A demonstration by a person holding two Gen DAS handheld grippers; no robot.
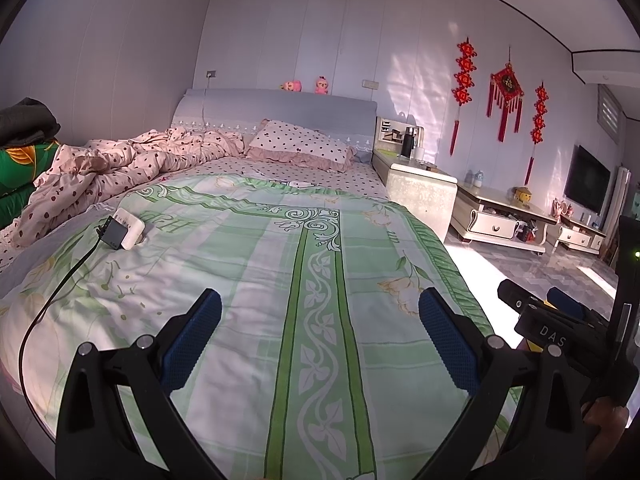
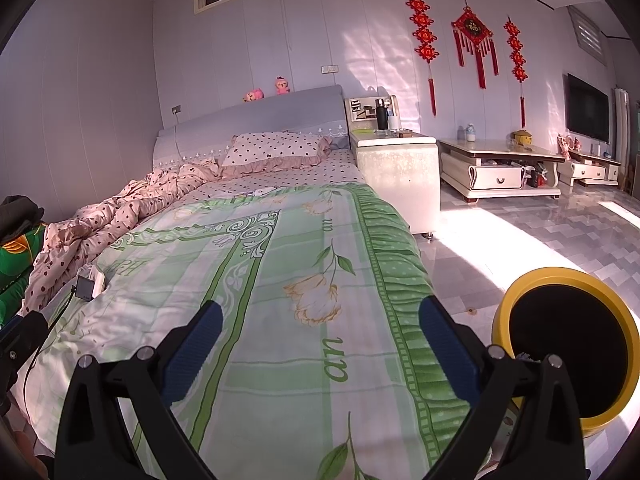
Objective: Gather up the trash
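A: Left wrist view?
B: Left gripper (image 1: 320, 320) spread wide over the bed (image 1: 248, 280), empty. Right gripper (image 1: 560, 312) cut off at the edge; state unclear.
A: Right wrist view?
B: Right gripper (image 2: 320, 320) apart, empty. Bin (image 2: 576, 340) on the floor beside the bed, contents hard to make out.

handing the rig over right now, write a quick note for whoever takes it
Left gripper: open, empty, held over the green floral quilt.
Right gripper: open, empty, over the same quilt near the bed's right edge.
Yellow bin: on the floor right of the bed, black-lined; its contents cannot be made out.
On the bed: a white box with a dark device and black cable at the left, some small white items near the pillow; whether either is trash is unclear.
Done: nothing visibly collected.
Left: find the trash, pick it up, drop it in the bin.
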